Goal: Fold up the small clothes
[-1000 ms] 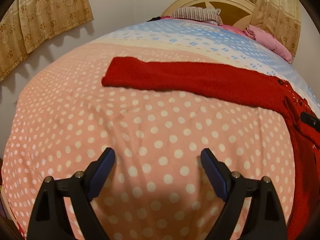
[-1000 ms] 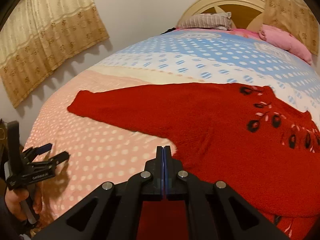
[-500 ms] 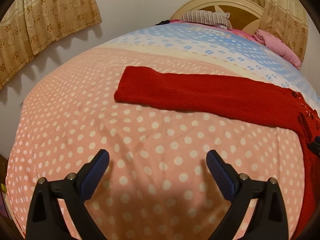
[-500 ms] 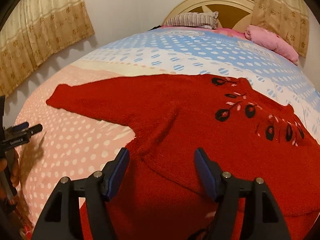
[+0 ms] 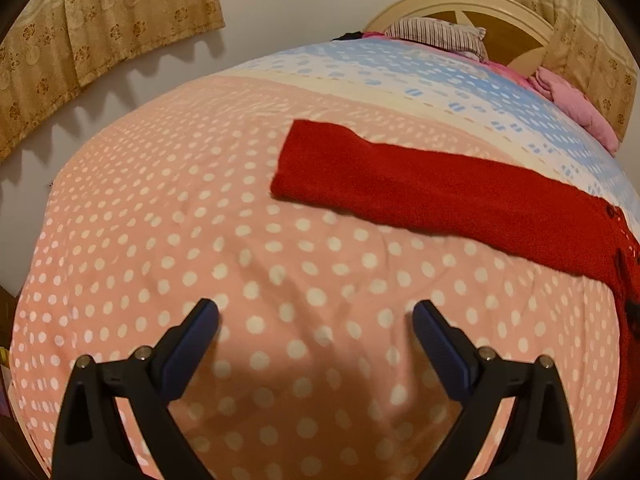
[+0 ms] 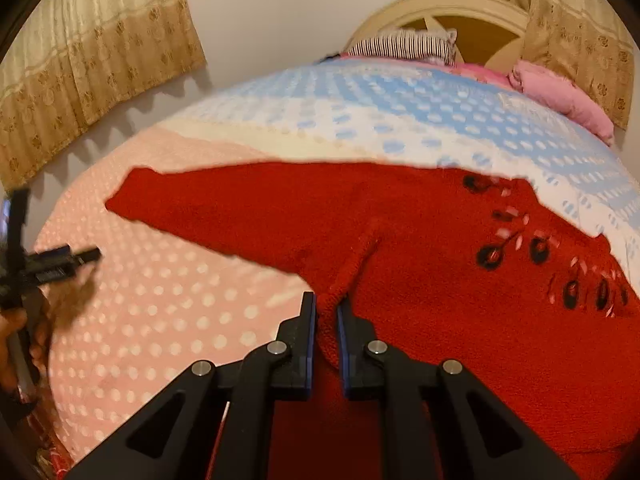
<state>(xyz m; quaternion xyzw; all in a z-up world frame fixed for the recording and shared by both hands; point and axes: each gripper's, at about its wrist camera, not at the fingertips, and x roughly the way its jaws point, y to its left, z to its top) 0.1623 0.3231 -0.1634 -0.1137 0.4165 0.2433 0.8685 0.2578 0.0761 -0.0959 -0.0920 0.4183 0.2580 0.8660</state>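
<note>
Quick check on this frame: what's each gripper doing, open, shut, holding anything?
Left gripper: open, nothing between its jaws, above the dotted bedcover.
Right gripper: jaws closing, pinching a fold of the red sweater.

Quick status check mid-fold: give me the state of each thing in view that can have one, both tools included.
Red sweater: lying on the bed, sleeve stretched out flat, a fold of knit pinched up near the underarm.
Right tool: jaws closing, the raised fold of sweater between them.
Left tool: wide open, empty, over bare bedspread, clear of the sweater.
Bedspread: spread over the bed, lightly wrinkled.
Curtains: hanging drawn.
</note>
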